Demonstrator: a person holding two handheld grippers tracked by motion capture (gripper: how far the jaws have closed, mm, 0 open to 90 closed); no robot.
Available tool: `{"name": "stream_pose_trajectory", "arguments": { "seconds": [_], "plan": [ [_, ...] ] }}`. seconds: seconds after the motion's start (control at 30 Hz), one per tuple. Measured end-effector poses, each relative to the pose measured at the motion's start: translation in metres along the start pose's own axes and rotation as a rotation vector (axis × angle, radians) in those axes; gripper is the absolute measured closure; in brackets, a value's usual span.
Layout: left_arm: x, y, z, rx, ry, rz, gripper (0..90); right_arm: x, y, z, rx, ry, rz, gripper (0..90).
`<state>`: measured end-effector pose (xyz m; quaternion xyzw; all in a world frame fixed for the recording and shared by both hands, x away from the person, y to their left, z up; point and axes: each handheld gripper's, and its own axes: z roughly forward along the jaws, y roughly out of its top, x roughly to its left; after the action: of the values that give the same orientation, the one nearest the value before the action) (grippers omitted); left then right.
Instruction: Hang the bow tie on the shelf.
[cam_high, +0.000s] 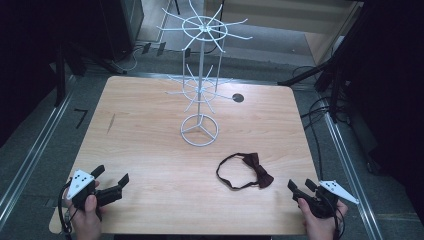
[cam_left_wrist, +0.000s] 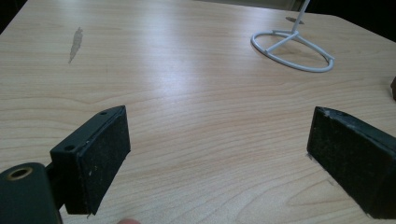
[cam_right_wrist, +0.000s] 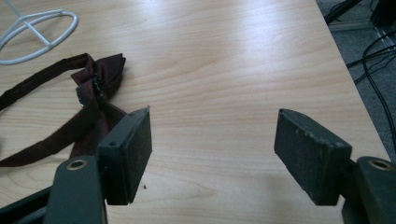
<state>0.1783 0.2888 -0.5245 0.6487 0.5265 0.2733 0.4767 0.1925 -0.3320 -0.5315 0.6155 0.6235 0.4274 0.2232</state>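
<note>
A dark red bow tie (cam_high: 256, 170) with its thin strap looped to the left lies flat on the wooden table (cam_high: 150, 150), in front of a white wire display stand (cam_high: 200, 75). My right gripper (cam_high: 301, 185) rests at the table's front right corner, open, with nothing between its jaws. In the right gripper view the bow tie (cam_right_wrist: 95, 81) lies just beyond and left of the left jaw. My left gripper (cam_high: 111, 175) is held at the front left corner, open and empty. The left gripper view has the stand's ring base (cam_left_wrist: 292, 49) far ahead on the right.
The stand's wire arms spread at two heights over the table's back half. A small dark round hole (cam_high: 238, 98) sits near the back right. A grey scuff mark (cam_high: 111, 122) marks the left side. Cables (cam_high: 320, 110) and dark equipment surround the table on the floor.
</note>
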Motion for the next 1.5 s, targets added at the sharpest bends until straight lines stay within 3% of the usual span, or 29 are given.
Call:
{"name": "stream_pose_trajectory", "arguments": {
  "seconds": [0.23,0.6,0.77,0.97,1.13,1.27,1.5],
  "plan": [
    [0.000,0.000,0.001,0.013,-0.037,0.010,6.4,0.010,0.012,0.007,0.037,0.016,-0.028,28.1],
    [-0.003,0.001,0.003,0.045,-0.035,0.048,7.2,0.036,0.033,0.025,0.100,0.049,-0.091,29.1],
    [-0.003,0.002,0.004,0.049,-0.037,0.046,7.1,0.046,0.038,0.035,0.125,0.055,-0.119,29.1],
    [-0.003,0.001,0.003,0.039,-0.032,0.041,7.2,0.058,0.048,0.047,0.133,0.079,-0.101,29.6],
    [-0.002,0.002,0.004,0.043,-0.040,0.034,7.1,0.068,0.056,0.055,0.176,0.081,-0.130,29.9],
    [-0.001,0.002,0.004,0.049,-0.041,0.033,7.1,0.071,0.062,0.060,0.199,0.092,-0.126,35.8],
    [0.000,0.002,0.004,0.046,-0.053,0.019,7.1,0.080,0.057,0.076,0.279,0.099,-0.143,36.9]
  ]
}}
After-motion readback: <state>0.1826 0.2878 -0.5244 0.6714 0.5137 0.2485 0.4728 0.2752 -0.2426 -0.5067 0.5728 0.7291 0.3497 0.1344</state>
